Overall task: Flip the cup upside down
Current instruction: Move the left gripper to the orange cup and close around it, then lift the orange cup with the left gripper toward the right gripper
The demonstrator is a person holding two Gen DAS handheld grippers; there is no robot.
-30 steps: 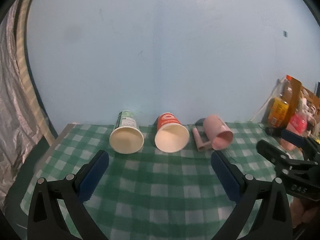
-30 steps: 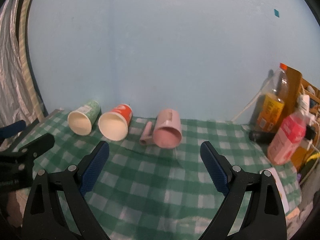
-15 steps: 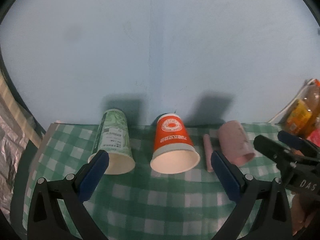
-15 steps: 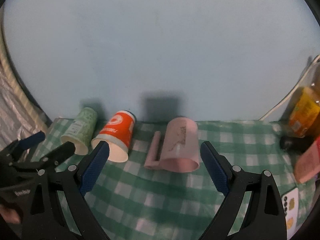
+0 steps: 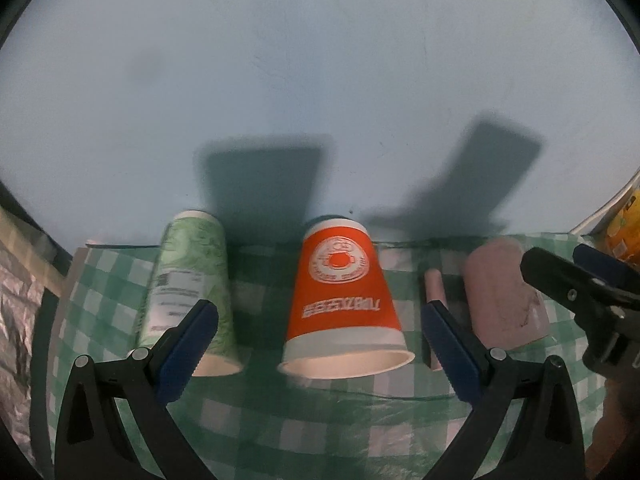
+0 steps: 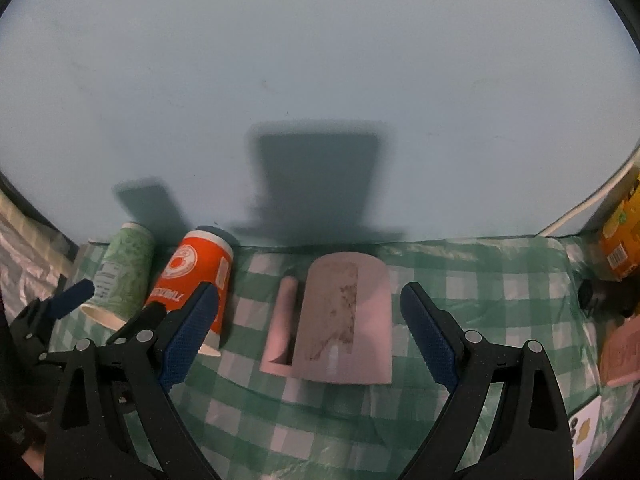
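Both grippers have come in much closer to the row of cups than half a second ago, so the cups now fill the lower part of each view and cast broad shadows on the pale blue wall (image 5: 320,80) behind them. That wall takes up most of both pictures, and below it a green-and-white checked tablecloth (image 5: 320,432) covers the table. Three cups lie on their sides on the cloth with their mouths toward the cameras. The left gripper (image 5: 320,344) is wide open, with the orange paper cup (image 5: 342,300) lying straight ahead between its blue fingers; that cup carries a white round emblem and a line of white lettering too blurred to read. Just outside its left finger lies the green paper cup (image 5: 188,280), with a white printed label whose text cannot be made out. The right gripper (image 6: 310,328) is also spread open, and the pink mug (image 6: 346,320) lies directly ahead between its fingers, handle on its left side, with a scuffed brownish patch along its wall. Far off to the right of the right gripper stand an orange-labelled bottle (image 6: 622,240) with a barcode and a pink container (image 6: 622,354), both cut off by the edge of the view. Crinkled silver foil (image 5: 16,320) hangs at the far left.
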